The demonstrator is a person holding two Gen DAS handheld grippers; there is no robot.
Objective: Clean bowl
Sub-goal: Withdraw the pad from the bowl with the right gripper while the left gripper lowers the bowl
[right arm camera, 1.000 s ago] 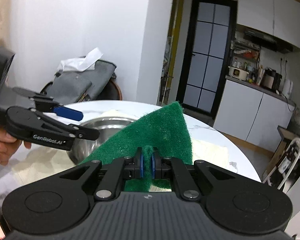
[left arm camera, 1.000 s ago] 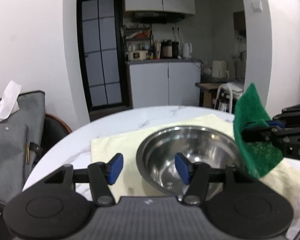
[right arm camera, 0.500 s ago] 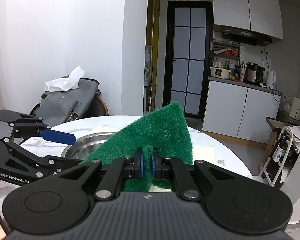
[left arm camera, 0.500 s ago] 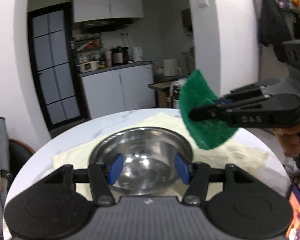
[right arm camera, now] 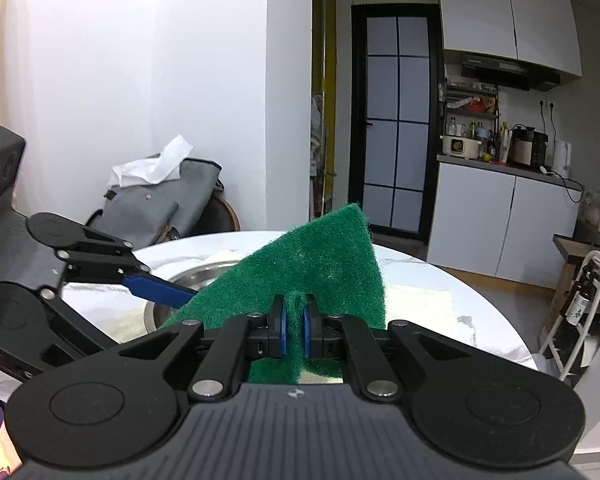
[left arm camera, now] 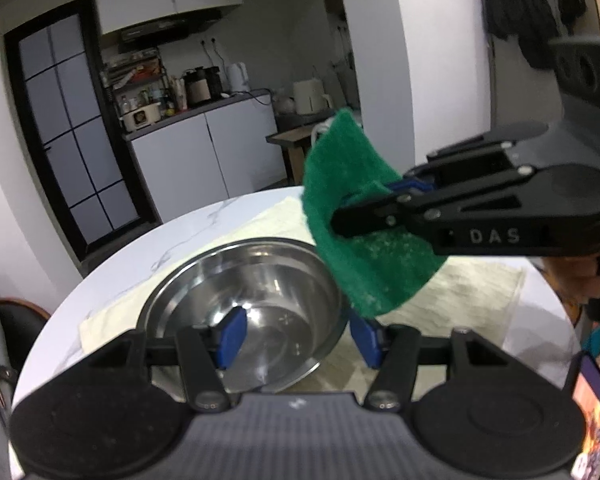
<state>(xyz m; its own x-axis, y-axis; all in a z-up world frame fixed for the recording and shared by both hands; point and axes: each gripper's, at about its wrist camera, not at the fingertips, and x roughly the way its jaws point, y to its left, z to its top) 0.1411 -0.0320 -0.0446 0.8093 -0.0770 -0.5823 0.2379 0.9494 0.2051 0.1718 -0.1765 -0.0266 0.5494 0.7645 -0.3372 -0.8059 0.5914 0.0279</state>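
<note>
A steel bowl (left arm camera: 236, 280) sits on a pale cloth (left arm camera: 460, 292) on a round white marble table (left arm camera: 112, 276). My left gripper (left arm camera: 298, 338) is open; its two blue pads straddle the bowl's near rim, one inside and one outside. My right gripper (right arm camera: 295, 330) is shut on a green scouring pad (right arm camera: 312, 260) and holds it just above the bowl's right rim. The pad (left arm camera: 364, 232) and the right gripper (left arm camera: 340, 220) also show in the left wrist view. In the right wrist view the pad hides most of the bowl (right arm camera: 204, 274).
A grey bag (right arm camera: 160, 204) with white tissue sits on a chair beyond the table's left side. A phone (left arm camera: 596, 404) lies near the table's right front edge. Kitchen cabinets (right arm camera: 504, 216) and a dark door stand behind.
My left gripper has moved in over the bowl so its pads now straddle the near rim. My right gripper has brought the pad closer, over the bowl's right rim.
</note>
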